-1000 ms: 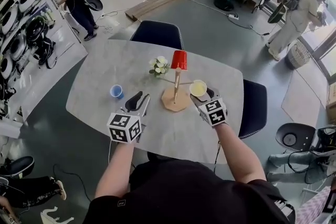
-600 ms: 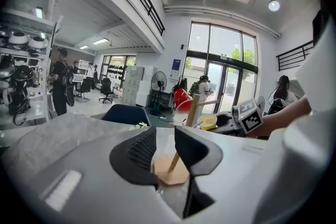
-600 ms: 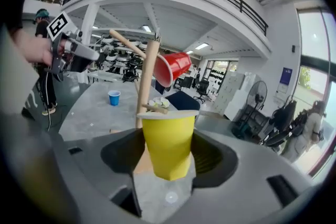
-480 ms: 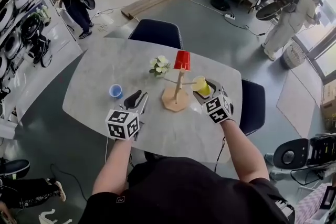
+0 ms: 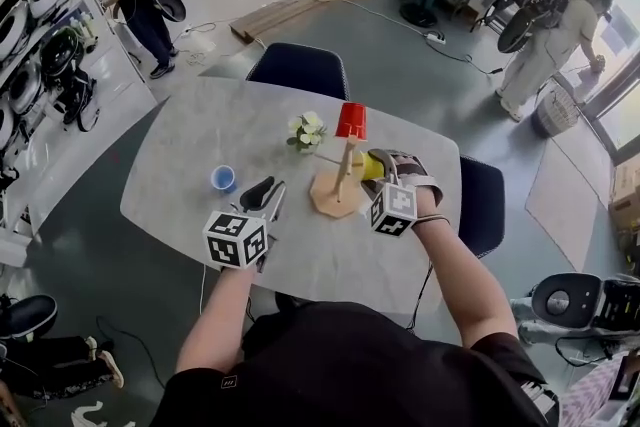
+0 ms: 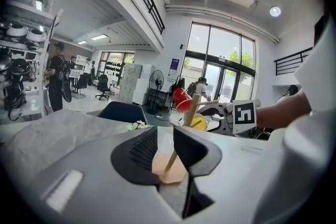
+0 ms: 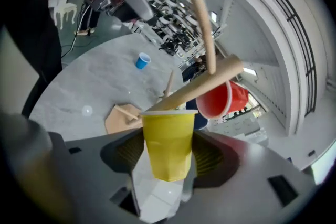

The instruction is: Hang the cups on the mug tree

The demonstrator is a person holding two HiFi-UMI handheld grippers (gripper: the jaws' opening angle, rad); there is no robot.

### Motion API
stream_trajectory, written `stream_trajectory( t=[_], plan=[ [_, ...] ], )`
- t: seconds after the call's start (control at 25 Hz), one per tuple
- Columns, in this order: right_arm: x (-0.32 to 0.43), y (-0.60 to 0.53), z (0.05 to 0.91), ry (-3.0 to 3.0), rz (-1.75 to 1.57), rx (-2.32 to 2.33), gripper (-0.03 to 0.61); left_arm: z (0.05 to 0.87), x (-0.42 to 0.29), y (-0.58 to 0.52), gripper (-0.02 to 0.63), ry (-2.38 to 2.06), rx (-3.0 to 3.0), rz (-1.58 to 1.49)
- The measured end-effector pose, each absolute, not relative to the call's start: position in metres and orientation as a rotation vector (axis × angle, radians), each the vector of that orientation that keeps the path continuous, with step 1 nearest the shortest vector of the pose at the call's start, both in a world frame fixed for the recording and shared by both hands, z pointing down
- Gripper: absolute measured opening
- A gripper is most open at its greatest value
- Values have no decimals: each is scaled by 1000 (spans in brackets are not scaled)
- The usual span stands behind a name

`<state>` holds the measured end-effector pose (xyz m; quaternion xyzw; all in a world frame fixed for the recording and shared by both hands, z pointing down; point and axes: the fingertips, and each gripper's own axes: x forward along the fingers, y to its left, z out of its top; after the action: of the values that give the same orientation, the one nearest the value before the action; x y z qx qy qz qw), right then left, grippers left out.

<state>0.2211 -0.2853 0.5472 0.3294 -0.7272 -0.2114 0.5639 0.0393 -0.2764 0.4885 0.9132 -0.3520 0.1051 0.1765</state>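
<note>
- Head view: the counter (image 5: 200, 130) lies bare ahead of my left tool (image 5: 266, 195). The blue cup (image 5: 223, 178) stands upright near that tool, well apart from the mug tree (image 5: 343, 165) at the middle.
- A small bunch of flowers (image 5: 306, 129) sits just behind the tree, and a dark chair (image 5: 300, 70) is tucked in at the far edge.
- Around the counter is open grey floor (image 5: 420, 65), with a person (image 5: 140, 0) standing well off at the left.
- My right tool (image 5: 384, 173) is at the tree's right side. It holds the yellow cup (image 5: 371, 163) on its side, mouth toward the post. The red cup (image 5: 350, 120) sits at the tree's top.
- Left gripper view: my jaws are closing with nothing between them. Through the gap I see only the tree's base and post, farther off.
- Right gripper view: the jaws are clamped on the yellow cup's sides. Its long axis runs straight out along them, rim away from me.
- A wooden peg meets that rim, though I cannot tell whether its tip is inside the mouth. The red cup hangs tilted just beyond, its mouth turned partly toward me.
</note>
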Motion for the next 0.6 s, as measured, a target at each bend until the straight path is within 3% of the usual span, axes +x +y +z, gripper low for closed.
stream_trajectory(
  t=[0.6],
  plan=[
    [211, -280, 557, -1566, -644, 640, 297, 496, 33, -265, 100, -1001, 2556, 318]
  ],
)
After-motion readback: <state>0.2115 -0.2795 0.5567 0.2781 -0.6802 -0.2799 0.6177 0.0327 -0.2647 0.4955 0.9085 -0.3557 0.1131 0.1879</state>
